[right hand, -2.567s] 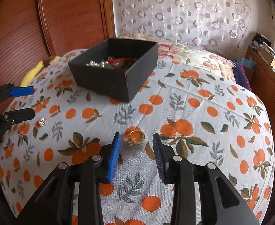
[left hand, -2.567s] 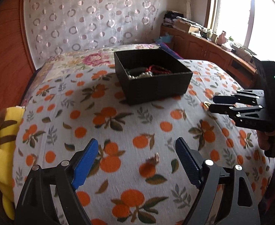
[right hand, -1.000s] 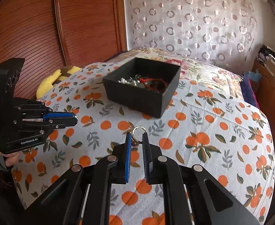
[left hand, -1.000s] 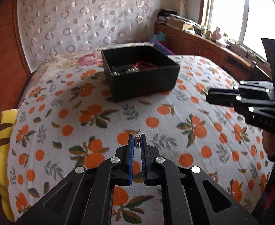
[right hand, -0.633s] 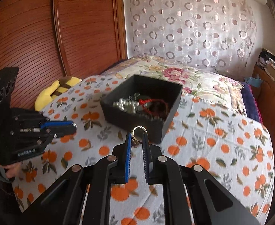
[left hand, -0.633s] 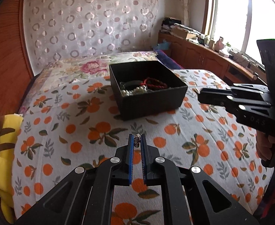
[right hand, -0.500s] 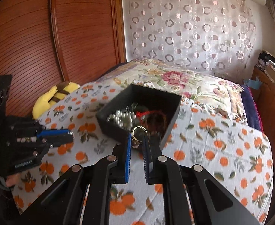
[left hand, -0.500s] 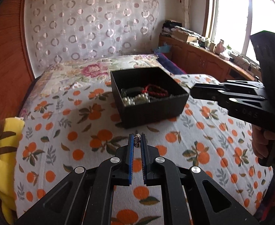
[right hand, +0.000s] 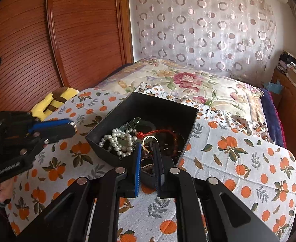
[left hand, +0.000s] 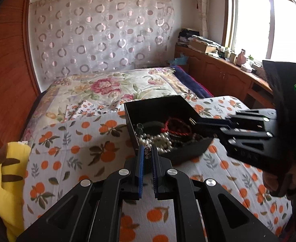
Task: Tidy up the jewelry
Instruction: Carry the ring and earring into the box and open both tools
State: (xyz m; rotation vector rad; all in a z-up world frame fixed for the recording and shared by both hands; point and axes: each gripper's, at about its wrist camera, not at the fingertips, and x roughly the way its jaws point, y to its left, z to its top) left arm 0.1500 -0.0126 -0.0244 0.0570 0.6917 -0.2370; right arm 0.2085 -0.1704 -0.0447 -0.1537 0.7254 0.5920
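Both grippers carried jewelry at the black box (left hand: 148,109).

The left gripper (left hand: 147,152) pinched a small silvery earring (left hand: 147,151) at the box's near wall; the right gripper (right hand: 148,147) clamped a gold ring (right hand: 149,143) above the pearls (right hand: 119,141) and red cord (right hand: 158,131) inside, orange-print cloth (right hand: 238,161) beneath.

Both grippers' jaws pinched — angled downward.

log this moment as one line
left gripper: shut on small earring, near box edge | right gripper: shut on gold ring, over black box | pearls inside
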